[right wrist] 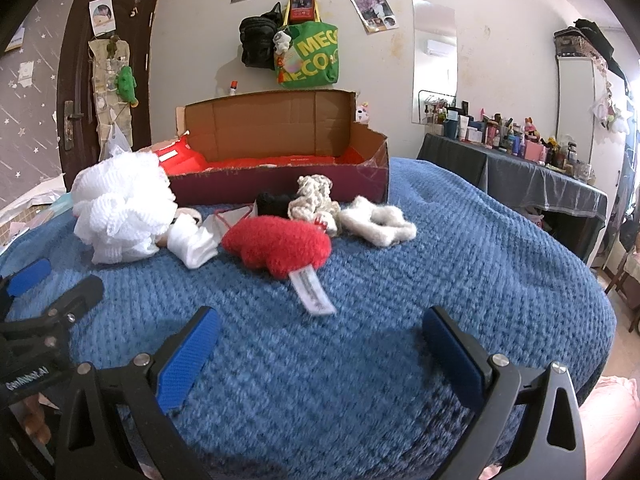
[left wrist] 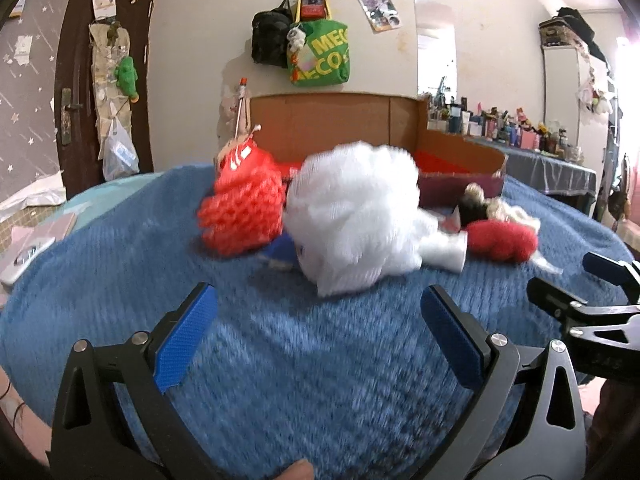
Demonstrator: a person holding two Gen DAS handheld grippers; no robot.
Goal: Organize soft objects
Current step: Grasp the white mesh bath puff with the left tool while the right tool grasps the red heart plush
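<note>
Both grippers wide open, empty: left gripper (left wrist: pixel 316 332) faces the white pouf (left wrist: pixel 352 216), right gripper (right wrist: pixel 320 344) the red plush (right wrist: pixel 278 246). All toys lie on the blue blanket (right wrist: pixel 440 280), cardboard box (right wrist: pixel 280 136) at 12 o'clock. Risk: soft mesh squashes, slips, drags its neighbours. Left view blurred; box bottom partly hidden.

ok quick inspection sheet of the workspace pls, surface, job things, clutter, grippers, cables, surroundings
surface: blue knit blanket, bare in front of both grippers
job's things: white mesh pouf, orange-red pouf, red plush, cream star, cream knit toy loose; open cardboard box behind them
clutter: white cloth roll, black soft item
grippers: left gripper open, right gripper open, both holding nothing
cables: nothing seen
surroundings: green bag on wall, door, crowded dresser
</note>
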